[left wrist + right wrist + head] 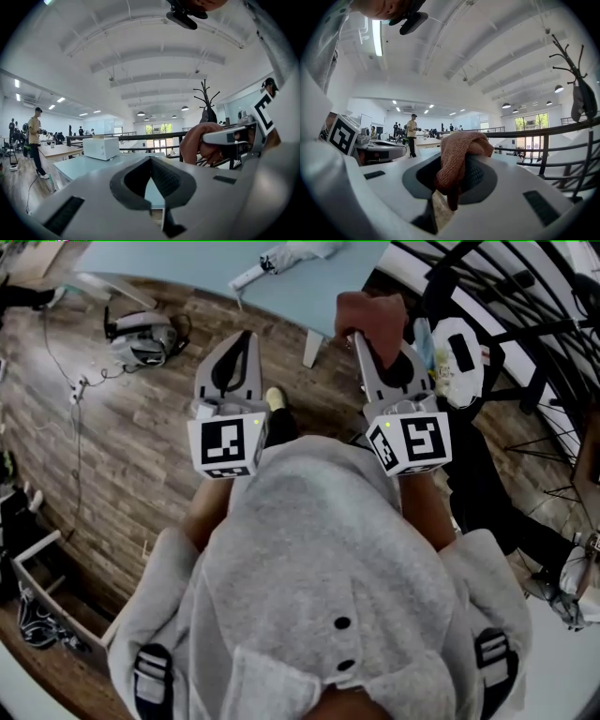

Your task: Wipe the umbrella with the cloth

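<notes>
Head view looks steeply down over a grey hoodie (pixel 328 559). Both grippers are held out in front, side by side and well apart, over a wood floor (pixel 122 437). The left gripper (pixel 246 339) sits centre-left in the frame with jaws together and nothing between them. The left gripper view agrees: the pads meet at a point, with only the table surface behind. The right gripper (pixel 366 339) sits centre-right, clamped on the cloth (pixel 372 311), a brownish-pink wad bunched over the jaw tips. In the right gripper view the cloth drapes over the top of the jaws and a tail hangs down between them. Each gripper has a marker cube just ahead of the hoodie, the left cube (pixel 228 444) and the right cube (pixel 412 440). The umbrella (pixel 286 256) looks folded and whitish. It lies at top centre of the head view on a light blue table (pixel 159 263), with its pale handle end pointing lower left. It is well apart from both grippers, and the cloth is not touching it. A grey device (pixel 141 338) with cables sits on the floor at upper left. The right gripper view shows a black railing (pixel 543 154) at right. The left gripper view shows a white box (pixel 101 147) on the table at left, a coat stand (pixel 205 99) right of centre and a person (pixel 34 136) standing far left.
</notes>
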A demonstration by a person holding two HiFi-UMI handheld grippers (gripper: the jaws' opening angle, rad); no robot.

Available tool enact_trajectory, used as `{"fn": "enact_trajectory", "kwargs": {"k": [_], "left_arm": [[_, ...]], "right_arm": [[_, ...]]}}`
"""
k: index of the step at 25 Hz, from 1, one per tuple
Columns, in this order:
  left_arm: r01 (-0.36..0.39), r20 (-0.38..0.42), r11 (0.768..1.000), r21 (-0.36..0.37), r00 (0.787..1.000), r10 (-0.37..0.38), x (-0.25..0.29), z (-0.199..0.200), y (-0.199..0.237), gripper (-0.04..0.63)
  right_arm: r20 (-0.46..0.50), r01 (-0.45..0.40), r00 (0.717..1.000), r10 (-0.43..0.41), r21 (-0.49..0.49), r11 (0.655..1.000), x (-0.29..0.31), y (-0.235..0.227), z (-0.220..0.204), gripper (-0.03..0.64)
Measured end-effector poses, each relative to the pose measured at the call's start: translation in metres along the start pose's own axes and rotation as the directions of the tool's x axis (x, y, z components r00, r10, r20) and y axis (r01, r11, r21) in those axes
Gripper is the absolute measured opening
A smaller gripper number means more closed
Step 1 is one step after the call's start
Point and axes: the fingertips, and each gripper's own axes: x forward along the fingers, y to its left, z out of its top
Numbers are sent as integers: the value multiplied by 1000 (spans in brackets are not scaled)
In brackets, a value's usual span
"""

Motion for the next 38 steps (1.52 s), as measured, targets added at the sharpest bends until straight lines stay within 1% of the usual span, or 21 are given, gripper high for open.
{"fn": "enact_trajectory", "kwargs": {"k": [6,16,20,25,33,38], "left_arm": [[32,-3,999,-7,999,-32,36,3,29,14],[67,-17,998,-12,998,-67,87,2,70,14],[85,-20,996,-25,996,-86,103,4,89,14],[107,-29,994,-20,994,-107,121,2,113,14],[149,-29,988,-39,988,-151,147,-4,143,14],[170,-35,984,-56,985,-172,158,-12,153,14]], "right_arm": [[-7,54,998,-54,-8,998,43,-14,13,78],[-54,110,992,-110,-7,994,99,-32,7,78],[-59,129,990,-130,-11,992,123,-35,12,78],[-63,147,987,-148,-17,989,152,-32,14,78],[-79,203,976,-204,-21,979,182,-34,13,78],[-96,229,968,-232,-49,972,192,-34,11,78]]}}
